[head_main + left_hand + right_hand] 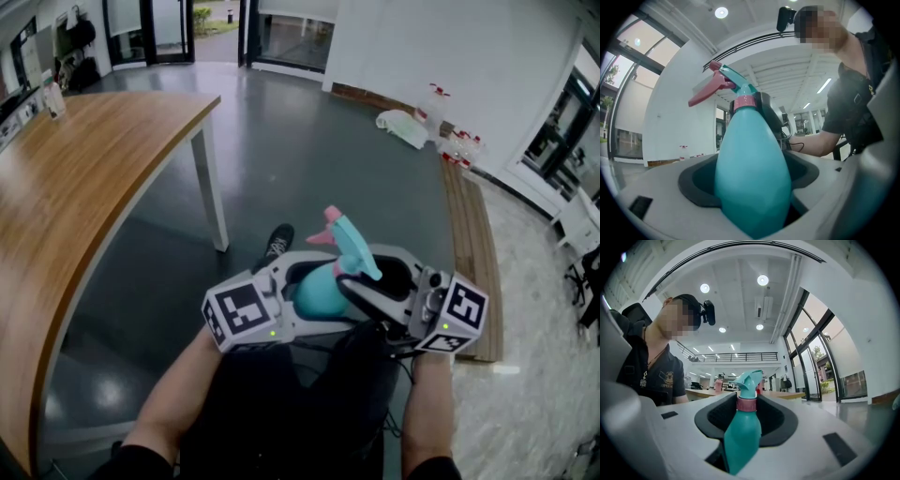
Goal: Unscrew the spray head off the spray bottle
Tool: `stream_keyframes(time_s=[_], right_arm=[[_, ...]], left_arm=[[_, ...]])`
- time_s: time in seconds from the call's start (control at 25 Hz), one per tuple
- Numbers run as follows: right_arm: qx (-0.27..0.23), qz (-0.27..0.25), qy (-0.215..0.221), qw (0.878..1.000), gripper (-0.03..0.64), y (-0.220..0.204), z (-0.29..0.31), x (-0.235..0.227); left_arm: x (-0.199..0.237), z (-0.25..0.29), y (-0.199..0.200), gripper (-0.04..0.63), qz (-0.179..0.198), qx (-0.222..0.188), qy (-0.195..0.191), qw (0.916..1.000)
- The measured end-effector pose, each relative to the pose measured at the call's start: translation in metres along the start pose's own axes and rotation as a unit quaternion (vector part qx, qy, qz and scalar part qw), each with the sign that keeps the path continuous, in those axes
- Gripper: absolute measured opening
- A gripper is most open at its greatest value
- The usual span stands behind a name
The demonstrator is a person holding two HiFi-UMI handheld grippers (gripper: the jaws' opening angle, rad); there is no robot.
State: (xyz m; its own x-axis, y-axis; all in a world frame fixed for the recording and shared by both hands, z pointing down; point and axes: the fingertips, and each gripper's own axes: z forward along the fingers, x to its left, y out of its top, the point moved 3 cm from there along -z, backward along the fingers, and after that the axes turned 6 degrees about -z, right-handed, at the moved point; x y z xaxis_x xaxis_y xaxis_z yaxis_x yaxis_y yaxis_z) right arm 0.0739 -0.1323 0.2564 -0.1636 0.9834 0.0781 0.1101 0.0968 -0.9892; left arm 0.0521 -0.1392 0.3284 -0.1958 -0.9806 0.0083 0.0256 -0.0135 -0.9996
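**Two grippers meet at one teal spray bottle**

One gripper, the left gripper (752, 199), is clamped on the wide belly of the teal plastic spray bottle (750, 154). The bottle fills the gap between its grey jaws and rises out of them, leaning a little.

The right gripper (743, 437) comes in from the opposite side. Its jaws stand wide, with the bottle's neck and the pink screw collar (746, 404) between them. Dark space shows on both sides of the collar, so the pads do not press on it.

Above the collar the teal spray head (352, 246) with its pink trigger (707, 93) sits on the bottle. Each gripper bears a cube of black-and-white square markers, the left marker cube (242, 314) and the right marker cube (461, 314).

The bottle is carried in the air over the person's black-clad lap (281, 412), between two bare forearms. Just beyond it a black shoe (277, 242) rests on the glossy dark grey floor (309, 131).

Left of this stands a curved wooden table (75, 187), with a white table leg (212, 192) under its near right corner. Far off, at the foot of the white wall (441, 47), lie a white bag (401, 128) and a cluster of clear bottles with red caps (459, 145). A strip of wooden boards (473, 244) runs along the floor's right edge.
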Motion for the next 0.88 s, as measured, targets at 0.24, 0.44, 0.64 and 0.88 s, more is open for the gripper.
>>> stream_keyframes(time_s=[0.24, 0.44, 0.64, 0.88], right_arm=[[0.024, -0.015, -0.043, 0.999, 0.149, -0.001, 0.008, -0.004], [0.048, -0.018, -0.085, 0.995, 0.181, -0.008, 0.007, -0.009], [0.050, -0.014, -0.183, 0.982, 0.181, -0.002, 0.000, -0.013], [0.068, 0.000, -0.248, 0.966, 0.180, 0.001, 0.003, -0.008]], left_arm=[[0.009, -0.002, 0.001, 0.411, -0.003, -0.008, 0.036, 0.9993], [0.022, -0.003, 0.005, 0.411, 0.001, -0.023, 0.078, 0.9967], [0.030, -0.003, 0.007, 0.411, -0.007, -0.028, 0.140, 0.9898], [0.035, 0.001, 0.000, 0.411, -0.011, -0.011, 0.196, 0.9804]])
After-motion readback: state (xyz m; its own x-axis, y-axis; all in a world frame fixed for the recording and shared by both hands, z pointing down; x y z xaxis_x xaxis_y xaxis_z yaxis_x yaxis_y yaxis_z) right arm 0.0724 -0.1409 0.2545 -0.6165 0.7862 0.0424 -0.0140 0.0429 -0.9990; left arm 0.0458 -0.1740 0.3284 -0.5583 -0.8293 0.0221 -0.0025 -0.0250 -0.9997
